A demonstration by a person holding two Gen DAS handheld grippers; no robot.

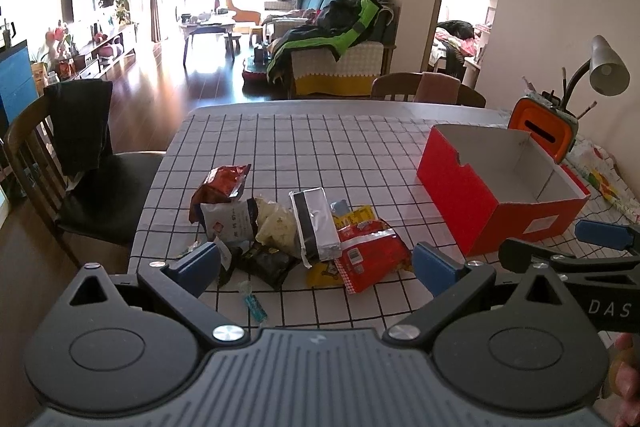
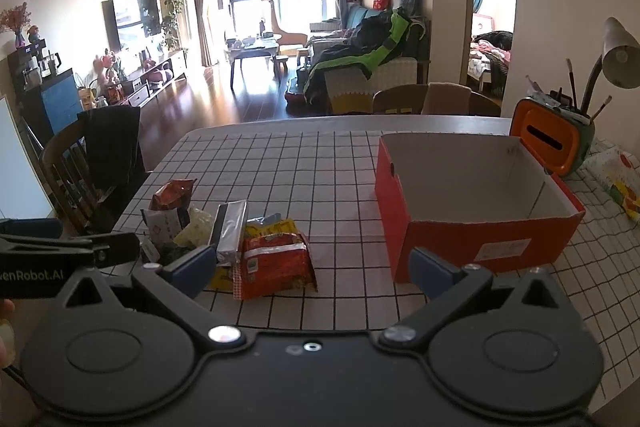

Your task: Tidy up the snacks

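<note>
A heap of snack packets lies on the checked tablecloth: a red packet [image 1: 372, 253] [image 2: 276, 261], a silver bar pack [image 1: 316, 223] [image 2: 231, 227], a dark red bag [image 1: 224, 181] [image 2: 172, 193], a white pouch [image 1: 228, 219], a black packet [image 1: 268, 263] and yellow ones [image 1: 280, 225]. An open red box [image 1: 492, 191] [image 2: 472, 203] with a white inside stands to the right, nothing visible in it. My left gripper [image 1: 316, 263] hangs open just in front of the heap. My right gripper [image 2: 310, 265] is open too, between the heap and the box.
An orange holder [image 2: 548, 139] with brushes and a desk lamp [image 2: 618, 55] stand behind the box by the wall. A small blue wrapper [image 1: 254, 303] lies near the table's front edge. Wooden chairs stand at the left side [image 1: 48, 163] and the far end [image 2: 424, 99].
</note>
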